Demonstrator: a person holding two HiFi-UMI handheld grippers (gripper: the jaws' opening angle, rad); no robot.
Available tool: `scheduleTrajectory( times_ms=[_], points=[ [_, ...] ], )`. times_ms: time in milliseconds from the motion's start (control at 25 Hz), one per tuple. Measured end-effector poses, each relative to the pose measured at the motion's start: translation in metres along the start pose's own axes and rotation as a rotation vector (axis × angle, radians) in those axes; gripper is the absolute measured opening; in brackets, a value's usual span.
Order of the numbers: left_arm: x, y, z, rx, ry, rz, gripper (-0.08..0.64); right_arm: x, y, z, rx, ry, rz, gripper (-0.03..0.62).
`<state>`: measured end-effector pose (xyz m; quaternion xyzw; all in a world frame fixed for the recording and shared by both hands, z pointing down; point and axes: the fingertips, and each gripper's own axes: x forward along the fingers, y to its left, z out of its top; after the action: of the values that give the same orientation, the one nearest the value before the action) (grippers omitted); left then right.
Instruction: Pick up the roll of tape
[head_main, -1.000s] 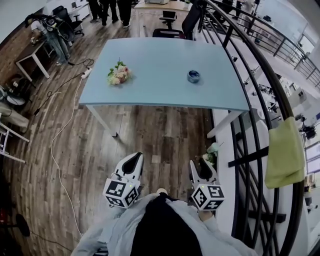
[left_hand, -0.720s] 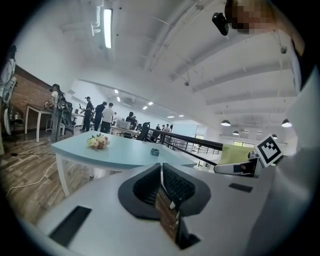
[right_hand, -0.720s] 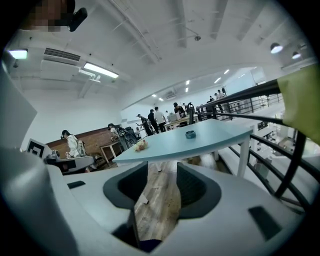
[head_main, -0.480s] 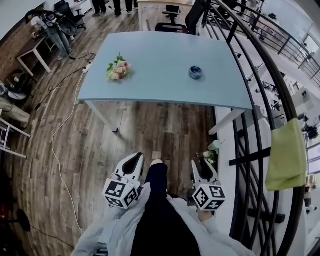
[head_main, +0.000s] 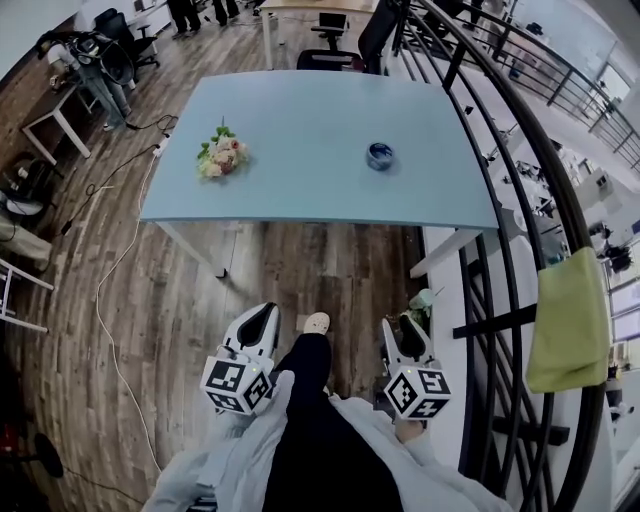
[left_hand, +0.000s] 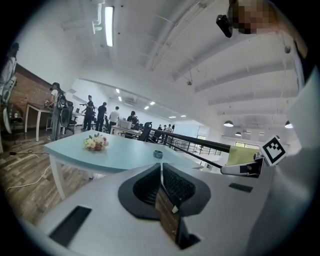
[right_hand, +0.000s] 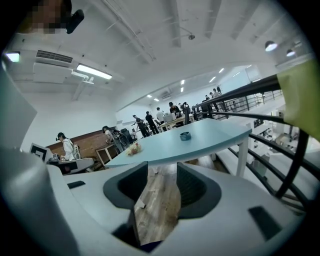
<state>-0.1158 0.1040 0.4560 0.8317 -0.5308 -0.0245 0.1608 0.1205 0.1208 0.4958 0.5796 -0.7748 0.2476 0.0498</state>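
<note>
The roll of tape (head_main: 379, 155) is a small blue ring lying on the right half of a pale blue table (head_main: 300, 110). It also shows far ahead in the left gripper view, roll (left_hand: 158, 154), and in the right gripper view, roll (right_hand: 185, 135). My left gripper (head_main: 262, 312) hangs low over the wooden floor, well short of the table, its jaws closed together with nothing in them. The right gripper (head_main: 403, 325) is level with it, jaws apart, only floor showing between them. Both point toward the table.
A bunch of flowers (head_main: 221, 157) lies on the table's left half. A dark metal railing (head_main: 500, 260) runs along the right, with a yellow-green cloth (head_main: 570, 320) draped on it. Chairs (head_main: 335, 50) stand beyond the table. A cable (head_main: 108, 300) trails over the floor at left.
The person has stepped toward the table: a leg and shoe now reach forward between the grippers. Both grippers keep their place in the view and their jaws look unchanged.
</note>
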Motion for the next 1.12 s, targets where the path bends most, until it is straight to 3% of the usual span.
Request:
scheduleTrajectory(
  times_ms=[680, 1120],
  points=[
    [0.146, 0.047, 0.058, 0.012, 0.008, -0.079, 0.026, 0.118, -0.029, 0.085, 0.001, -0.017, -0.05, 0.179],
    [0.234, 0.07, 0.068, 0.03, 0.032, -0.143, 0.026, 0.188, -0.055, 0.12, 0.01, -0.034, -0.101, 0.179]
  ],
)
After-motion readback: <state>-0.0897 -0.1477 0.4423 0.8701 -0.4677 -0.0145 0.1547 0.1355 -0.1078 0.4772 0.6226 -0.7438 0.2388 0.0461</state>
